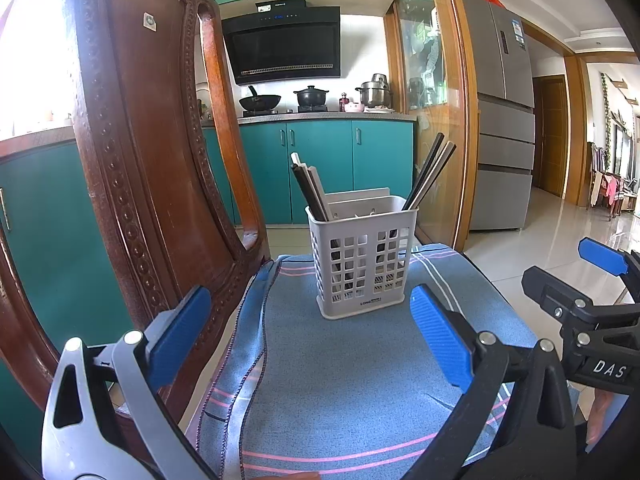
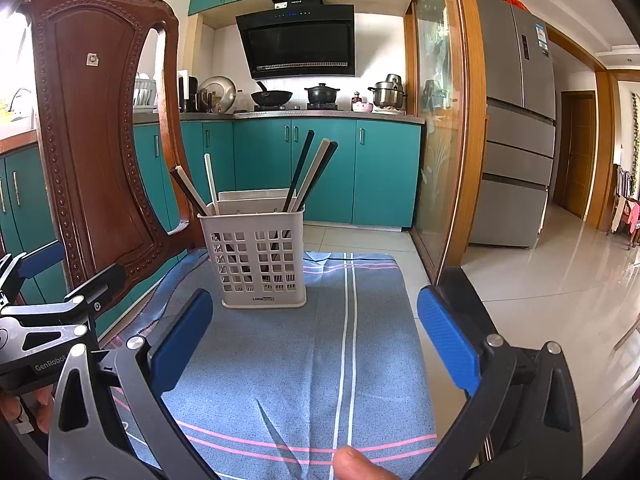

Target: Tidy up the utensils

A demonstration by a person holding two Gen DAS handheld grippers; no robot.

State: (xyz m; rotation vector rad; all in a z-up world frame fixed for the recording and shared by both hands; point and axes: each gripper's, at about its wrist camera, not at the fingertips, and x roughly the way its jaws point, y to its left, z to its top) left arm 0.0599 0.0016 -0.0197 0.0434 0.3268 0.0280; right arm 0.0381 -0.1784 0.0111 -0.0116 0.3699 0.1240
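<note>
- Nearest, the left tool (image 1: 312,332) and right tool (image 2: 316,336) both gape apart, holding nothing.
- The blue striped cloth (image 2: 280,360) carries no loose utensils.
- Beyond, the white perforated plastic holder (image 1: 362,256) stands upright, dark and pale chopsticks (image 2: 308,172) already inside; sorting looks nearly finished.

We read "LONG", followed by a smaller mark too fine to make out, at the foot of the white perforated plastic utensil caddy (image 1: 362,256). The black frame of the right gripper (image 1: 600,364) bears the letters "DAS", cut off at the edge, and the black body of the left gripper (image 2: 44,364) reads "GenRobot", partly hidden.
</note>
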